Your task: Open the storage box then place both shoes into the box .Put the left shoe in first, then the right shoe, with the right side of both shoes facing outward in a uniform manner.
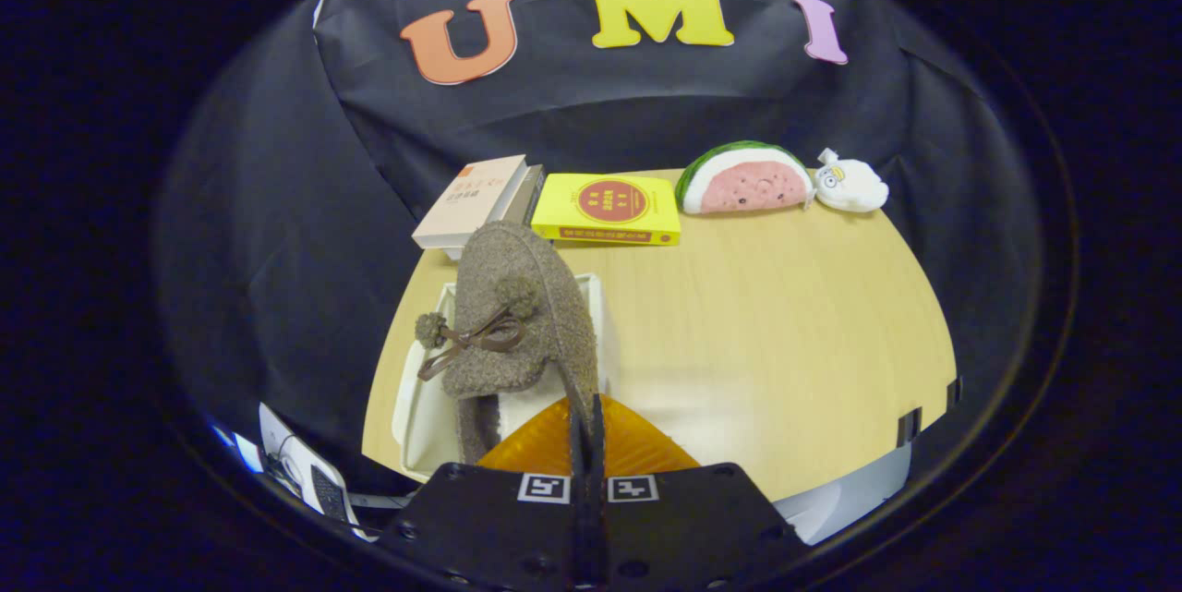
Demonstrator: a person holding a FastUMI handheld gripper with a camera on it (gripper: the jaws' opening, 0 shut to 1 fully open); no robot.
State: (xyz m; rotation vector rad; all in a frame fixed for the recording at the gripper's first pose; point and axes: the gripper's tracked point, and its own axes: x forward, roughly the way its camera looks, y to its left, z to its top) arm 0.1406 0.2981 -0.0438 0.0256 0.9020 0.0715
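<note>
A brown fuzzy shoe with pom-poms and a brown lace bow hangs from my gripper, whose fingers are shut on the edge of its opening. The shoe is held on its side above a white storage box that stands open on the wooden table. An orange translucent piece, seemingly the box's lid, lies just ahead of the fingers, beside the box. The inside of the box is mostly hidden by the shoe.
Beyond the box, along the table's far edge, lie a beige book, a yellow book, a watermelon-slice plush and a small white plush. Bare tabletop stretches out beside the box, opposite the shoe.
</note>
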